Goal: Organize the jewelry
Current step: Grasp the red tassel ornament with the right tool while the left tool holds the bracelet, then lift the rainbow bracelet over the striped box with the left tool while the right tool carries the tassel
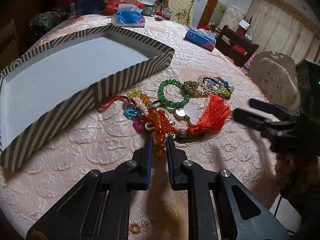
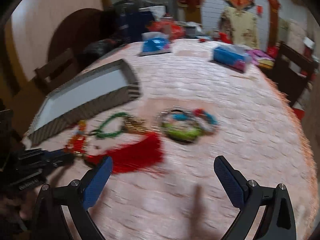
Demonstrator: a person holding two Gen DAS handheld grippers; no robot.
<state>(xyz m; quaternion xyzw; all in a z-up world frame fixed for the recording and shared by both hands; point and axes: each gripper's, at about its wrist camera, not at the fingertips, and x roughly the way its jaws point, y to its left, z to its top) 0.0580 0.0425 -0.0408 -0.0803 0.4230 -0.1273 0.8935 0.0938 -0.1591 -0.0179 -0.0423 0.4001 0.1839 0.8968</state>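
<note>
A pile of jewelry lies on the pink tablecloth: a red knot ornament with amber beads (image 1: 158, 127) and a red tassel (image 1: 215, 113), a green bead bracelet (image 1: 173, 94), a gold piece (image 1: 191, 88) and a cluster of mixed bracelets (image 1: 216, 85). My left gripper (image 1: 159, 140) is shut on the knot ornament's amber beads. A striped box (image 1: 128, 79) with a white inside stands left of the pile. In the blurred right wrist view my right gripper (image 2: 163, 165) is open and empty, just in front of the tassel (image 2: 140, 153) and the mixed bracelets (image 2: 185, 125).
Two blue tissue packs (image 1: 129, 18) (image 1: 201, 37) lie at the table's far side. A white padded chair (image 1: 273, 74) stands at the right edge, a dark wooden chair (image 1: 236, 46) behind it. Bags and clutter sit at the back.
</note>
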